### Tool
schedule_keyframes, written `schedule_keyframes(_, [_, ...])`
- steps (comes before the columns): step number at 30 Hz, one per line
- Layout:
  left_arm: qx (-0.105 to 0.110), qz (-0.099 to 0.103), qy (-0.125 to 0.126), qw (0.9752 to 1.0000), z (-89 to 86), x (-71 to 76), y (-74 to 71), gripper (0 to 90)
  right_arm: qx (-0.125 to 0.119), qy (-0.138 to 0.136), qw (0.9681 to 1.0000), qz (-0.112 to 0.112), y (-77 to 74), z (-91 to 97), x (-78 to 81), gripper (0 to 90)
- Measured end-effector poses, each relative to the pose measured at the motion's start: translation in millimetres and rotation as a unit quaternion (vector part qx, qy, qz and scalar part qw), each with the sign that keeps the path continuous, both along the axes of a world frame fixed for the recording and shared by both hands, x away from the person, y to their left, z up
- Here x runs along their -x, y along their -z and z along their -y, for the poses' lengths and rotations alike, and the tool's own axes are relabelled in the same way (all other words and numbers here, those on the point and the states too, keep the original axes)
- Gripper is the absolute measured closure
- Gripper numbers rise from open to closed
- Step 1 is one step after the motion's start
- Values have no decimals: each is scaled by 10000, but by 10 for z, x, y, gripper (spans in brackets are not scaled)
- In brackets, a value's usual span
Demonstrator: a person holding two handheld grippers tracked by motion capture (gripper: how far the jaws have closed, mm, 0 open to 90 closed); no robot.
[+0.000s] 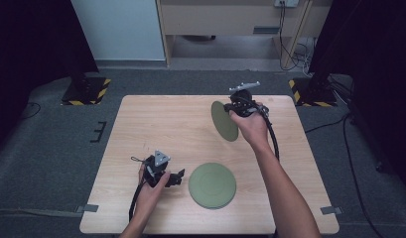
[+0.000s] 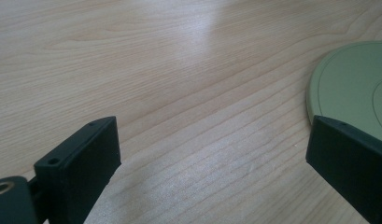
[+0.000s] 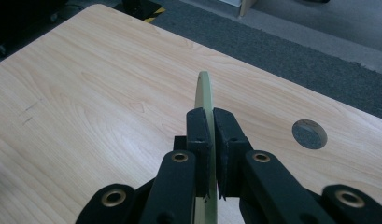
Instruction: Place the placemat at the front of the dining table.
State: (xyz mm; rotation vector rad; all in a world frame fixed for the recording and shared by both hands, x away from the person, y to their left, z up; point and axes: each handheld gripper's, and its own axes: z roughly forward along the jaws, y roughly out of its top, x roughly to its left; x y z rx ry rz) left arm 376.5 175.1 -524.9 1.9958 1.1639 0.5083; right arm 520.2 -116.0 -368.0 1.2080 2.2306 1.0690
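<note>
step: carrying one plate | right tongs clamped on rim of green plate, held on edge above counter | left tongs wide open, empty, second green plate just beside | next, likely: lay flat onto second plate

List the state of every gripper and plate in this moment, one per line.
right gripper: shut on the lifted green plate, clamping its rim.
lifted green plate: held on edge above the table, off the wood.
flat green plate: lying flat on the table, untouched.
left gripper: open, nothing between its jaws, low over the wood beside the flat green plate.
table: light wood, carrying the one flat plate.
</note>
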Motion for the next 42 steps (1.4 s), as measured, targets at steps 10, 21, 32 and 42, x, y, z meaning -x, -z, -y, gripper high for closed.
schedule_keyframes(10, [-5,-23,36,10000,-3,-3,10,24,17,99,9999,0,38,-45,-105,862])
schedule_keyframes(21, [9,-26,52,10000,17,7,11,25,69,216,9997,28,145,-128,-271,861])
schedule_keyframes(32, [21,-2,25,10000,6,16,8,23,71,174,9998,11,148,-364,-351,862])
schedule_keyframes(42, [62,-6,3,10000,-37,13,-2,24,11,49,10000,-3,187,-663,-385,862])
